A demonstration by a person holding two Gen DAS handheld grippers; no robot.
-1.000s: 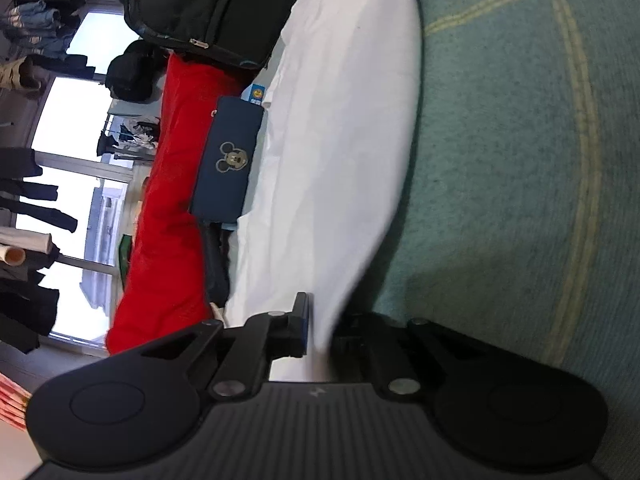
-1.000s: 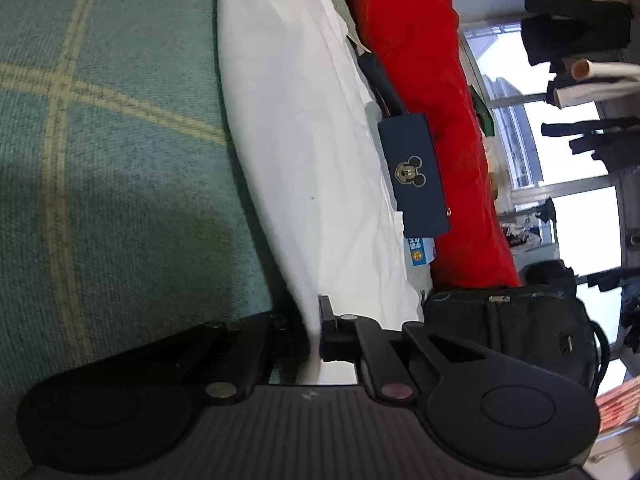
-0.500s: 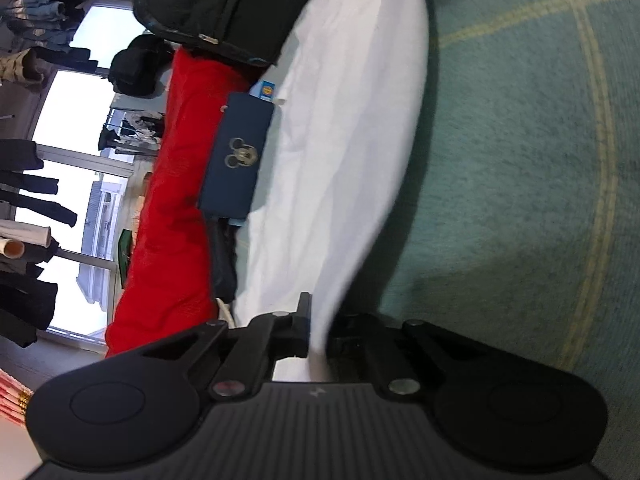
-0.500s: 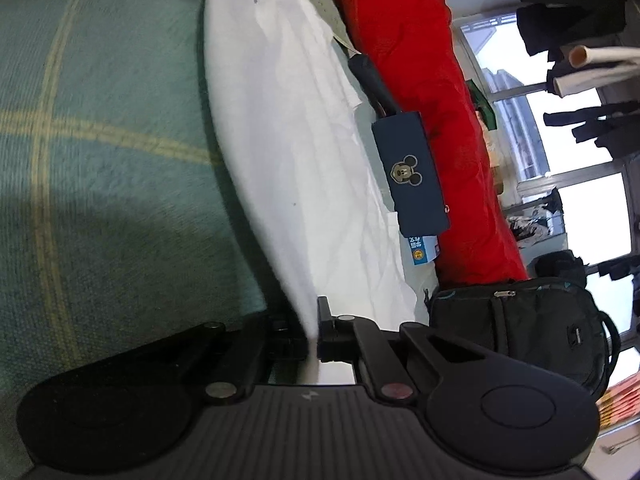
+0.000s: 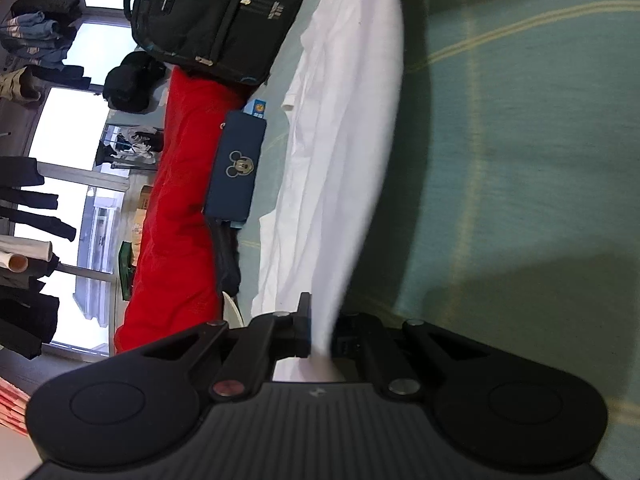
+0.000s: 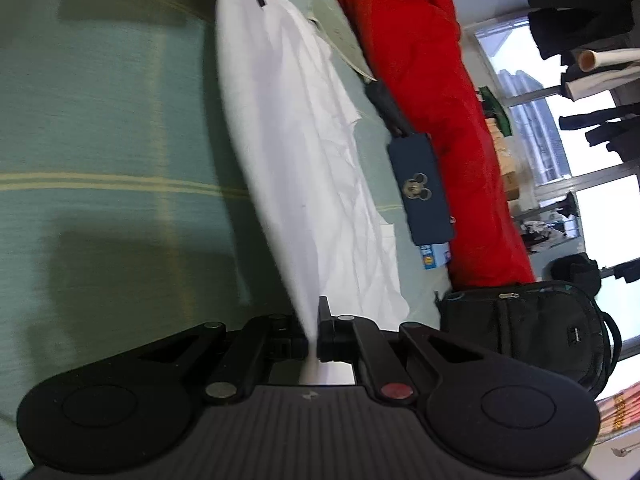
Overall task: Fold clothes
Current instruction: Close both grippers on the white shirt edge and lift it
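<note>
White garment (image 5: 340, 152): soft, light, limp; likely drapes. Left gripper (image 5: 320, 334) and right gripper (image 6: 314, 334) each clamped on its near edge.

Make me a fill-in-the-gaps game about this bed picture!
1. Both tongs are pinching a garment whose colour is ____.
2. The dark blue case shows a cartoon ____.
3. The long padded thing behind the case is coloured ____.
4. The black bag is a ____.

Missing words: white; mouse; red; backpack
</note>
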